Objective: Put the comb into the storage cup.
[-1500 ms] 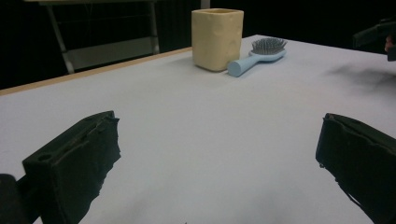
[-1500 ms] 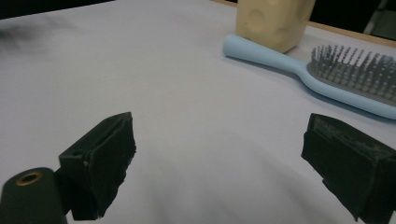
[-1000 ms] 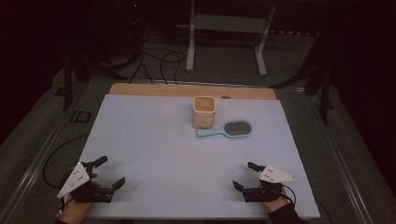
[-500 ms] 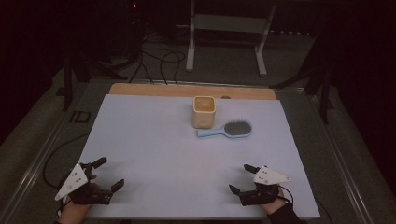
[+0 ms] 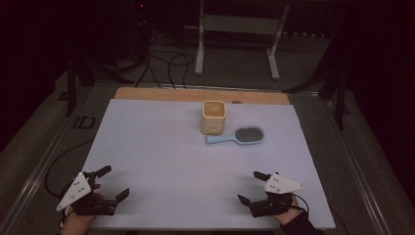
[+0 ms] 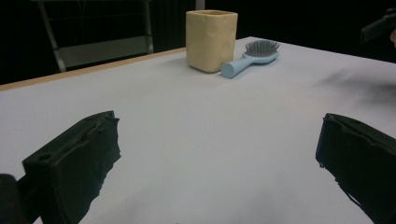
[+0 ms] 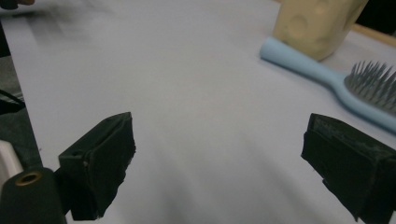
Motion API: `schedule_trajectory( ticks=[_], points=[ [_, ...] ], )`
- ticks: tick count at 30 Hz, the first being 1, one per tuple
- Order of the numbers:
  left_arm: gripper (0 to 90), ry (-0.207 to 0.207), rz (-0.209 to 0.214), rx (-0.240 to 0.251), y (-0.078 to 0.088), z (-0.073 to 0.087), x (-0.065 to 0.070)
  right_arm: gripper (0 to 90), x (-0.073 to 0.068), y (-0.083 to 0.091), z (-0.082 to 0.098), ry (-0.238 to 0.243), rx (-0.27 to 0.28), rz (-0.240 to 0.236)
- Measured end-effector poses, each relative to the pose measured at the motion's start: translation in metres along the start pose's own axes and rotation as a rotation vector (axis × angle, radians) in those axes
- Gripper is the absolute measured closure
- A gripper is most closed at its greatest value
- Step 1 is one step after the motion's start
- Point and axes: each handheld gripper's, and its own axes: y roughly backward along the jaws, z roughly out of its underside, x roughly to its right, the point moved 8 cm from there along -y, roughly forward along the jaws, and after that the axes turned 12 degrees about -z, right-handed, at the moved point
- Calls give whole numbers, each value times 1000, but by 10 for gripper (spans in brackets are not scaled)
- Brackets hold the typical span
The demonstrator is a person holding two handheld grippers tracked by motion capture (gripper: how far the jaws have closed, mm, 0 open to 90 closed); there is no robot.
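I have a broad pale table [image 5: 161, 147] in front of me, with a strip of bare wood along its far edge and dark floor, cables and a metal stand beyond. The table top is mostly bare, which leaves me free paths to the far middle, where the work sits.

There stands the cup [image 5: 214, 117], a yellowish square one, upright with its mouth open to the top. The brush [image 5: 236, 136] lies just in front of it on its right side, bristles up, its pale blue handle pointing left so the handle end lies close by the cup's base; from the right gripper view I cannot tell whether they touch. I judge the brush is meant for the cup, and lying flat with the handle free it offers an easy pinch.

Both grippers are low at the near edge, well apart from the brush and cup. The left gripper [image 5: 112, 182] has its jaws spread wide with nothing between them; the right gripper [image 5: 252, 186] likewise, jaws wide and empty. The right gripper is nearer the brush, so I would reach with that one.
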Motion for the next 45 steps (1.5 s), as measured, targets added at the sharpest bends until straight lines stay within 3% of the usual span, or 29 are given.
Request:
schedule_trajectory(
  ticks=[9, 14, 20, 30, 35, 40, 45],
  points=[
    [0, 1, 3, -5, 0, 0, 1, 89, 1, 7, -35, 27, 36, -9],
    [0, 8, 7, -2, 0, 0, 0, 90, 8, 8, -56, 45, 59, -1],
    [0, 12, 10, 1, 0, -1, 1, 90, 17, -1, -74, 75, 59, -11],
    [0, 17, 15, 2, 0, 0, 1, 151, 41, -22, -91, 70, 49, 3],
    [0, 17, 19, 3, 0, -1, 1, 252, 53, -32, -98, 67, 50, 29],
    [0, 20, 21, 2, 0, 0, 1, 421, 67, -42, -103, 74, 40, 67],
    [0, 18, 21, 1, -1, 0, 1, 579, 82, -53, -101, 48, 15, 100]
  ],
)
